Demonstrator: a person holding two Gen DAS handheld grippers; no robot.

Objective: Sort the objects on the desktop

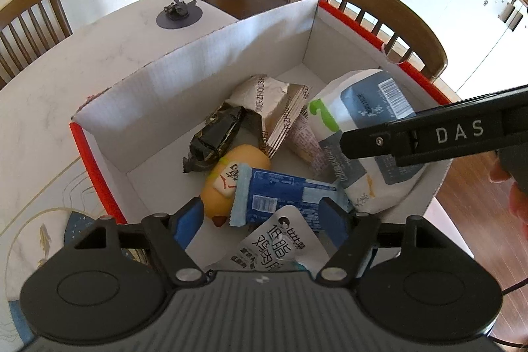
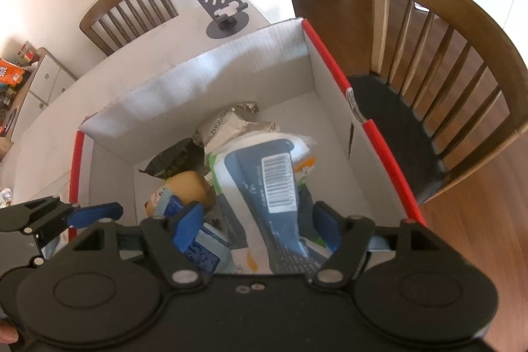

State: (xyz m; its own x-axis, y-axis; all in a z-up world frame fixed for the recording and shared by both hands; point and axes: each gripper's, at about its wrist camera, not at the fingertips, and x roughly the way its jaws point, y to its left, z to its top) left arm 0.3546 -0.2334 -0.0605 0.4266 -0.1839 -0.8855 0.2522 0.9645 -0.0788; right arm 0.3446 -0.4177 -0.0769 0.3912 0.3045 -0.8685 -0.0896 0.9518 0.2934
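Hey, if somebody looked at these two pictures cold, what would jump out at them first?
A red-edged cardboard box on the pale table, filled with snack packets: a big white-and-blue pouch on the right, a blue wrapper in front, a yellow sausage-shaped pack beside it. Both grippers, left and right, hang open over the pile.

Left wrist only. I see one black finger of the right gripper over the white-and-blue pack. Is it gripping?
Observer: No. The right gripper is open, a finger either side of the white-and-blue pack, which lies in the box.
Operator: What's past the box's right wall?
Observer: The chair has a dark seat, close beside that red-edged wall.
Operator: Anything left of the table?
Observer: A low white cabinet, with an orange packet on top.
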